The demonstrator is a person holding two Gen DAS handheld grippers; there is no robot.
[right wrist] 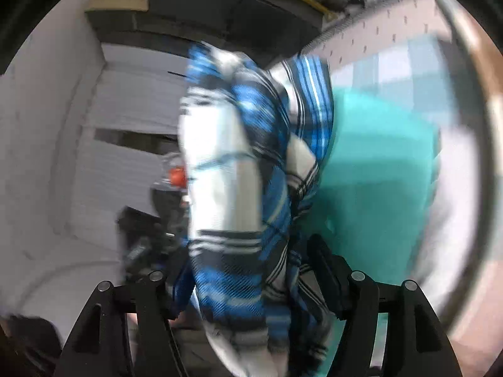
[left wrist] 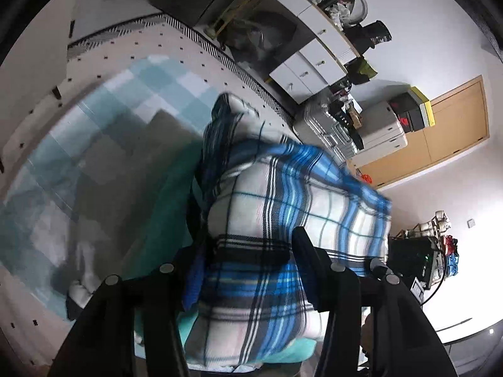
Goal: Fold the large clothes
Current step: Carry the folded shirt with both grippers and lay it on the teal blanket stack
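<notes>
A blue, white and black plaid garment (left wrist: 276,188) lies bunched over a teal cloth (left wrist: 163,220) on a pale blue checked blanket (left wrist: 125,110). My left gripper (left wrist: 250,242) stands open. The plaid fabric bulges loosely between its fingers; the left finger is hidden behind the cloth, the right finger (left wrist: 303,251) shows beside it. In the blurred right wrist view the plaid garment (right wrist: 239,163) hangs in a thick fold in front of the teal cloth (right wrist: 377,163). My right gripper (right wrist: 251,245) is open too, with the fold between its fingers and a dark gap at the right finger (right wrist: 320,257).
The blanket lies on a white dotted cover with a striped border (left wrist: 176,47). Beyond its edge stand white drawers (left wrist: 308,62), a silver suitcase (left wrist: 327,125), a printer (left wrist: 383,128) and a wooden door (left wrist: 456,125). Dark equipment (right wrist: 141,235) sits left of the right gripper.
</notes>
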